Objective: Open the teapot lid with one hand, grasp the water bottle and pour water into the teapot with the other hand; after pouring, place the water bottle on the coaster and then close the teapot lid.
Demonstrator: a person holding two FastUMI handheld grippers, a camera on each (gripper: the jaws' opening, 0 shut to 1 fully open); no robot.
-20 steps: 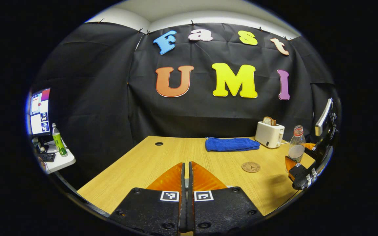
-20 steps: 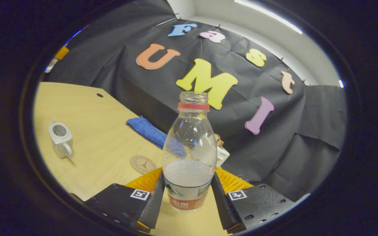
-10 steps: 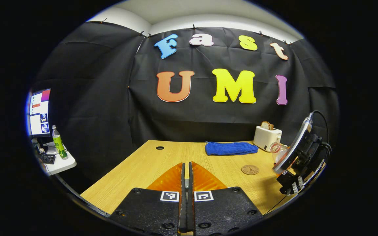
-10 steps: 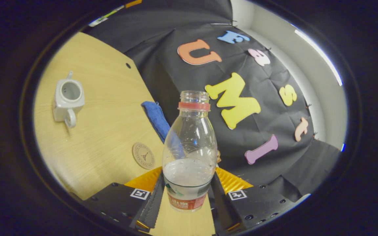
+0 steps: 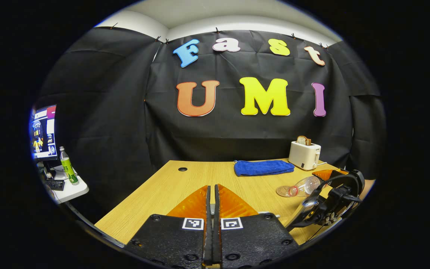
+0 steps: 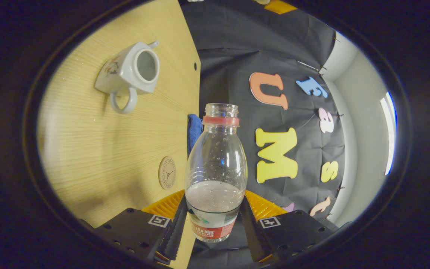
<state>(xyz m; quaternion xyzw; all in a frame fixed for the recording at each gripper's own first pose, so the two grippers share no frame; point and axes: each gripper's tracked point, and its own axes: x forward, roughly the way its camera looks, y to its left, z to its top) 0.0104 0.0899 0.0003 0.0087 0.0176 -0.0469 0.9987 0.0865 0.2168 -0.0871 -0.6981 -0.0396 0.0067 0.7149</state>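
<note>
Bottle (image 6: 215, 175) dead centre in my right gripper view, clamped low on its body between both fingers of the right gripper (image 6: 215, 228), mouth uncapped, a red ring around the neck, water pooled in the part nearest the fingers. Tabletop (image 6: 99, 149) fills the left side of that view, tipped up on edge. Teapot (image 6: 131, 73) sits at the upper left, lid off, opening facing me, handle toward the lower side of the frame. Coaster (image 6: 167, 172) lies just left of the bottle in the picture, bare. A strip of blue towel (image 6: 193, 130) peeks out behind the bottle's shoulder.

Over in my left gripper view, the left gripper (image 5: 211, 209) is at bottom centre, fingers pressed together; whether anything is pinched between them I cannot tell. At lower right the right gripper (image 5: 327, 203) holds the bottle (image 5: 304, 186) tilted nearly flat, mouth pointing left, over the coaster (image 5: 283, 191). Behind it, a towel (image 5: 262, 167) and toaster (image 5: 304, 155) near the back edge of the tabletop (image 5: 162, 194).
</note>
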